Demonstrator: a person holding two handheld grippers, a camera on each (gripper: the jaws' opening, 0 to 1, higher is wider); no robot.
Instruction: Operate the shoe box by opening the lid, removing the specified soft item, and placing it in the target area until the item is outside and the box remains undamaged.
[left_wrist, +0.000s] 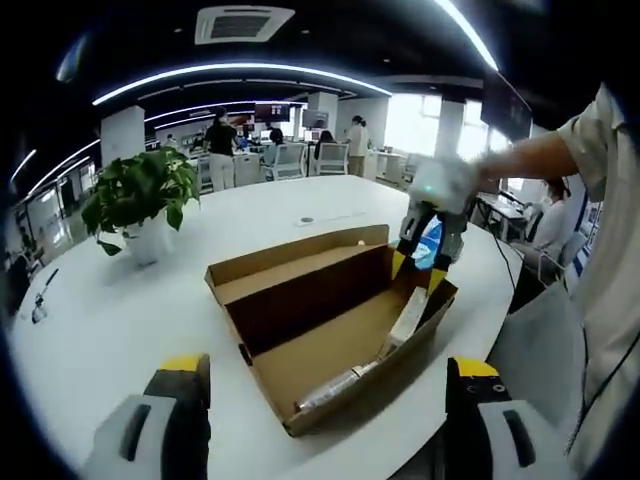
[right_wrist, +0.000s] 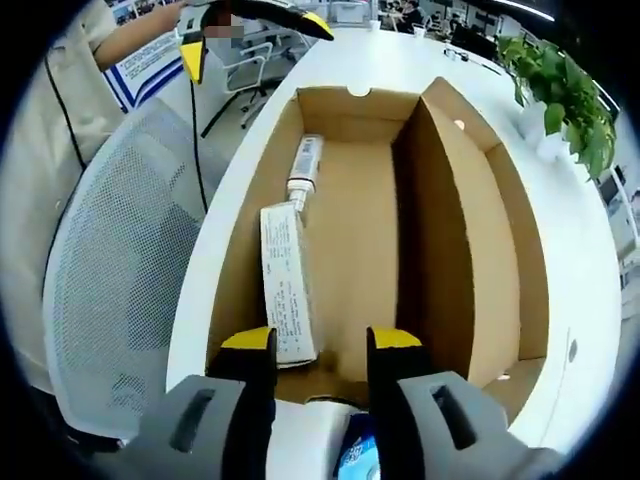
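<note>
The brown cardboard shoe box (left_wrist: 300, 300) lies on the white table with its lid (left_wrist: 290, 262) swung back and open. Inside rest a slim white carton (right_wrist: 285, 285) and a white tube (right_wrist: 303, 165); the same carton (left_wrist: 408, 315) and tube (left_wrist: 335, 385) lie along the box's right wall. My right gripper (right_wrist: 320, 345) is open, its yellow tips hovering over the box's end wall near the carton. It reaches in from the right as the right gripper (left_wrist: 420, 268). My left gripper (left_wrist: 328, 372) stands wide open at the box's near end, and appears as the left gripper (right_wrist: 250, 35) beyond the far end.
A potted green plant (left_wrist: 140, 195) stands on the round white table (left_wrist: 100, 320) to the box's left. A grey mesh chair (right_wrist: 120, 280) sits close to the table edge beside the box. The person's sleeve (left_wrist: 600, 200) is on the right. People stand far behind.
</note>
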